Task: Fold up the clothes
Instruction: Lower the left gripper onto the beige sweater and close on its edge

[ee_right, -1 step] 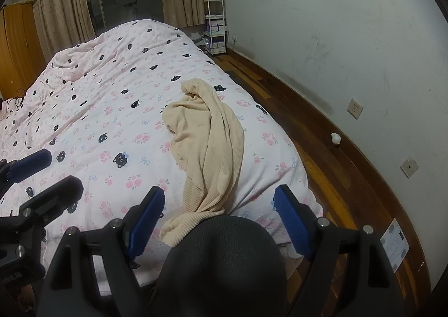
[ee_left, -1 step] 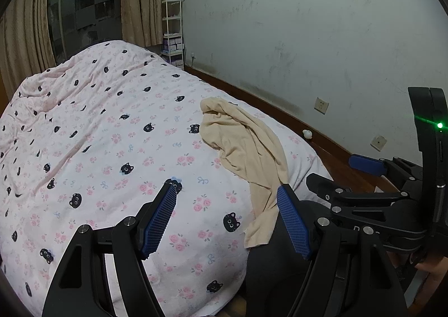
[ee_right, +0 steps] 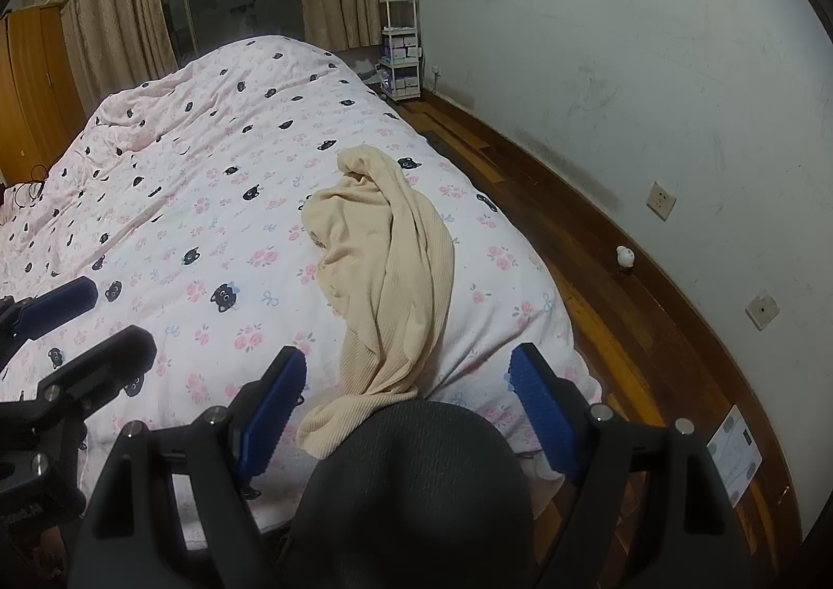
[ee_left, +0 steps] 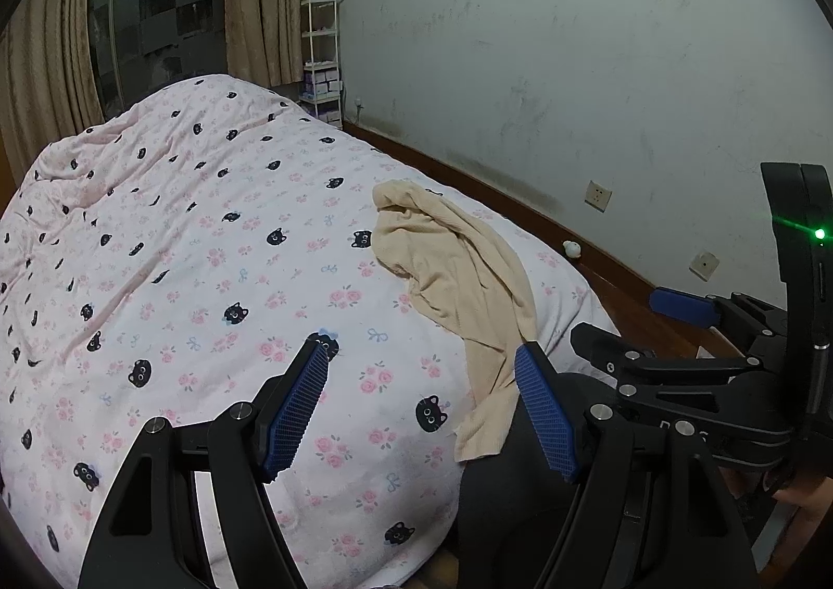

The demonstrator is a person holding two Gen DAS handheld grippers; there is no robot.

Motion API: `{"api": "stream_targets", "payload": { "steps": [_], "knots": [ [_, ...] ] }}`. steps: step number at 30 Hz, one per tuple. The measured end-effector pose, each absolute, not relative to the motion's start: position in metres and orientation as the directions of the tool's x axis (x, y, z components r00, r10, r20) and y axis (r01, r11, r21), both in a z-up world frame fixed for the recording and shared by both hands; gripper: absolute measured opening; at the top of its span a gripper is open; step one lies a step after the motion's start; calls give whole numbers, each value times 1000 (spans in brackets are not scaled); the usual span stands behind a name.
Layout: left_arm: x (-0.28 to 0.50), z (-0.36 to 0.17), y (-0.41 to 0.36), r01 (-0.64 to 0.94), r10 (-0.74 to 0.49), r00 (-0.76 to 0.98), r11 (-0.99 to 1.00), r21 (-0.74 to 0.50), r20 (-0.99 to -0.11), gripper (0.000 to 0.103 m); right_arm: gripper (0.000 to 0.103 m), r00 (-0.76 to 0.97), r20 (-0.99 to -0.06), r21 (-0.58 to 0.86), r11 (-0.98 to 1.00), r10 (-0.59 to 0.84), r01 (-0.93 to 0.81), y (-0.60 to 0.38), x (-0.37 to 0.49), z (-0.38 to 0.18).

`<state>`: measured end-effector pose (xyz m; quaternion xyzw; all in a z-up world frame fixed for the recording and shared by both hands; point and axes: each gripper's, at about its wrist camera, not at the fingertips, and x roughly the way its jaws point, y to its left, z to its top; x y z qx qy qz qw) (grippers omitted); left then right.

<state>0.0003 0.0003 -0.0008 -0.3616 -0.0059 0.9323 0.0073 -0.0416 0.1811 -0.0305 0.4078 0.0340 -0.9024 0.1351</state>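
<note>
A crumpled beige garment (ee_right: pixel 388 271) lay on the bed's pink cat-print quilt (ee_left: pixel 172 276), near its foot edge. Both the left gripper (ee_left: pixel 421 412) and right gripper (ee_right: pixel 406 412) hovered short of the garment, fingers wide and empty.

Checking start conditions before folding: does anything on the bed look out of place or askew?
The beige garment lies crumpled in a twisted heap near the bed's wall-side edge, one end trailing over the foot. Nothing looks damaged.

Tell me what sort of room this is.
Most likely a bedroom: a bed under a pink cat-print quilt, long tan curtains at a dark window, and a crumpled beige ribbed garment on the bed.
</note>
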Motion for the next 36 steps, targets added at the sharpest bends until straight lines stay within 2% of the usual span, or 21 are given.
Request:
{"api": "stream_targets", "payload": {
  "steps": [6,22,36],
  "knots": [
    [-5,-8,1,-26,34,-739,-999,-23,-673,70,82,-627,-746,59,-960,-225,275,182,-43,-31],
    [-87,-42,-37,-110,159,-707,-987,-115,-689,70,82,-584,-780,89,-963,-226,254,189,-69,-62],
    [-163,-71,-38,-158,152,-699,-986,-57,-699,69,83,-551,-807,98,-968,-213,231,191,-98,-83]
  ]
}}
